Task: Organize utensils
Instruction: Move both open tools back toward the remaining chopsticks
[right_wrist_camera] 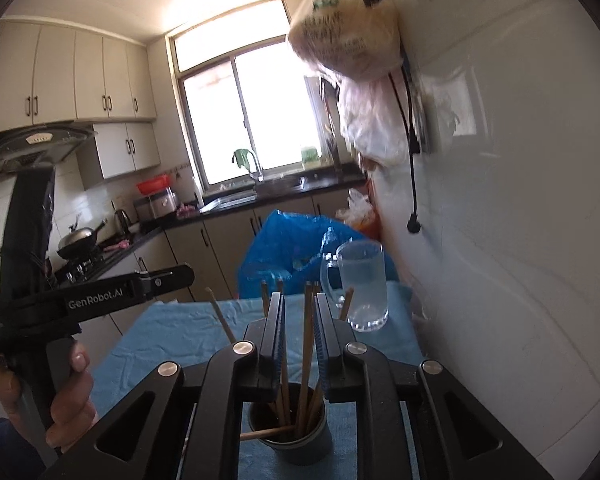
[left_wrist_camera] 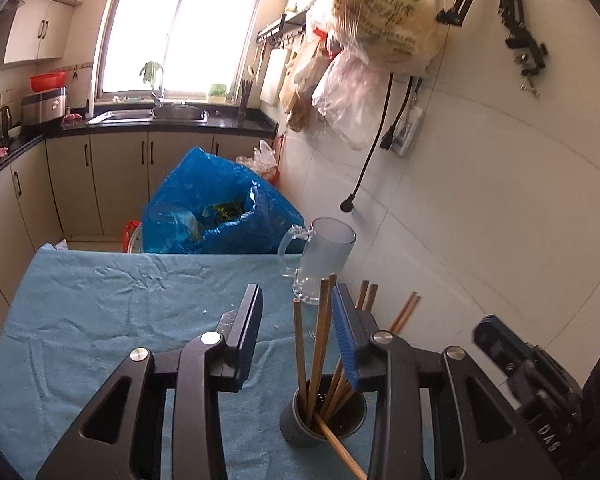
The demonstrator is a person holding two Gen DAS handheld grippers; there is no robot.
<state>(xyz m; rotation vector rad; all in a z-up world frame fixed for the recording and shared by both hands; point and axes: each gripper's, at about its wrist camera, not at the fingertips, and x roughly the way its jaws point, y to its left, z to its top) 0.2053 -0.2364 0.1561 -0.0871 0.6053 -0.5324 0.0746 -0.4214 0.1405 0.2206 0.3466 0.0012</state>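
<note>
Chopsticks [right_wrist_camera: 307, 344]: wooden, a loose bundle standing in a dark cylindrical holder [right_wrist_camera: 296, 446] on the blue cloth [left_wrist_camera: 112, 320] that covers the table. Most lean upright against the holder's rim; one lies nearly flat across the mouth, its end poking out over the left edge in the right wrist view. Holes are visible in the holder's floor in the left wrist view.

Right gripper [right_wrist_camera: 299, 320]: poised directly above the holder, jaws drawn close with a narrow gap left between them. One chopstick rises through that gap; whether the pads actually press on it cannot be told. Other sticks stand just outside the fingers on either side.

Left gripper [left_wrist_camera: 296, 312]: jaws spread wide, grasping nothing. Its right finger [left_wrist_camera: 346, 344] sits among the chopsticks [left_wrist_camera: 320, 332], with some sticks between the two fingers and others beyond it toward the wall. The person's left hand [right_wrist_camera: 66, 396] wraps the handle at lower left of the right wrist view.

Glass mug [left_wrist_camera: 322, 258]: clear, handled, upright on the cloth's far right corner, just beside the white tiled wall and well apart from the holder.

Blue plastic bag [left_wrist_camera: 216, 208]: bulky, open-topped, standing beyond the table's far edge.
</note>
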